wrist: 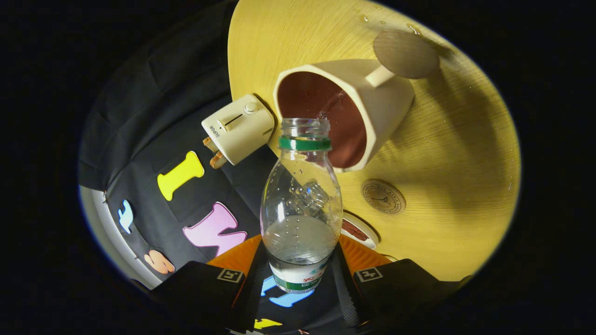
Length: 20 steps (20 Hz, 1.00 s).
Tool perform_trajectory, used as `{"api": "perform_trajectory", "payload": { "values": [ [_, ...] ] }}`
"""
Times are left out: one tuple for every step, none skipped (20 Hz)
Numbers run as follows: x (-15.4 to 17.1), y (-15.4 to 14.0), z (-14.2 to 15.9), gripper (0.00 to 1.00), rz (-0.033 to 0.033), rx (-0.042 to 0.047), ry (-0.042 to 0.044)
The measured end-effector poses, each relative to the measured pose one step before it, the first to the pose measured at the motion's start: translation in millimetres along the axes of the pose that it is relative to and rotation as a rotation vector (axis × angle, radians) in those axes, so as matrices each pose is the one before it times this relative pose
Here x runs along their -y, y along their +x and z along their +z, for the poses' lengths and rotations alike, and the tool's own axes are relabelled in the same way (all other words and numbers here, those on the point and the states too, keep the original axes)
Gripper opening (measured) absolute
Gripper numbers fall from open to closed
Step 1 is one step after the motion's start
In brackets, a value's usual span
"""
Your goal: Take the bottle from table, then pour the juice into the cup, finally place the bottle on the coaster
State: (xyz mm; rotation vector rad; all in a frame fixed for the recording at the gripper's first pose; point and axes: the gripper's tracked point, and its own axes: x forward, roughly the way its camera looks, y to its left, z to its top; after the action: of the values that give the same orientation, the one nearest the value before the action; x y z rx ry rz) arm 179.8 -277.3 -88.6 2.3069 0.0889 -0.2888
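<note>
Clamped between my two fingers (260,279), the bottle (301,204) sits right in front of the camera, both fingers pressing on its lower body from either side, so my gripper (298,274) is closed on it. It is a clear plastic bottle with the cap off, a green ring around its neck and a label band at its base. Clear liquid pools in its lower part, with bubbles and droplets on the inside wall above that. I am holding it tipped, its open mouth reaching the rim of the cup (358,107), a cream mug with a dark reddish-brown inside and a handle on its far side. A little wetness glints inside the cup just past the bottle's mouth. The cup stands on the round wooden table (456,177). Near the cup's handle lies a round plain coaster (406,54). Closer to me, just right of the bottle, lies a smaller round disc (382,196) with a stamped emblem. Left of the cup stands a cream toaster (238,128) at the table's edge.
</note>
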Motion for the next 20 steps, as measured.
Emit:
{"api": "perform_trajectory", "payload": {
  "values": [
    [-1.13, 1.11, 0.51, 0.72, 0.00547, 0.00420, 0.01395],
    [-1.11, -1.25, -1.80, 0.72, 0.00278, 0.00226, 0.01029],
    [0.18, 0.51, -1.29, 0.72, -0.00172, 0.00035, 0.00714],
    [0.98, 0.64, -2.39, 0.72, -0.00356, -0.00049, 0.00710],
    [0.21, 0.49, -1.32, 0.72, -0.00069, 0.00196, 0.00976],
    [-1.63, 0.44, -1.60, 0.72, 0.00161, 0.00172, 0.01153],
    [0.15, 0.08, -2.46, 0.72, -0.00041, -0.00090, 0.01119],
    [-0.62, 0.18, -1.24, 0.72, -0.00118, -0.00024, 0.00999],
    [-1.62, 0.64, -0.57, 0.72, 0.00342, 0.00290, 0.01039],
    [-2.31, -0.55, -1.74, 0.72, 0.00522, 0.00425, 0.01089],
    [-1.60, 0.54, -0.12, 0.72, 0.00487, 0.00454, 0.00985],
    [-1.73, -0.88, 0.04, 0.72, 0.00489, 0.00387, 0.00834],
    [-1.06, -0.97, -0.76, 0.72, 0.00295, 0.00320, 0.00632],
    [0.44, 0.15, 0.39, 0.72, -0.00076, 0.00400, 0.00177],
    [0.02, 0.49, 0.04, 0.72, -0.00040, 0.00320, 0.00386],
    [-0.89, 0.32, 0.16, 0.72, 0.00326, -0.00109, 0.00784],
    [-0.48, 0.71, 0.32, 0.72, -0.00016, 0.00129, 0.00423],
    [-0.09, 0.93, 0.29, 0.72, -0.00028, 0.00121, 0.00161],
    [-0.87, -0.22, 0.04, 0.72, 0.00187, 0.00088, 0.00523],
    [-1.16, -0.60, -0.14, 0.72, 0.00333, 0.00229, 0.00417]
  ]
}}
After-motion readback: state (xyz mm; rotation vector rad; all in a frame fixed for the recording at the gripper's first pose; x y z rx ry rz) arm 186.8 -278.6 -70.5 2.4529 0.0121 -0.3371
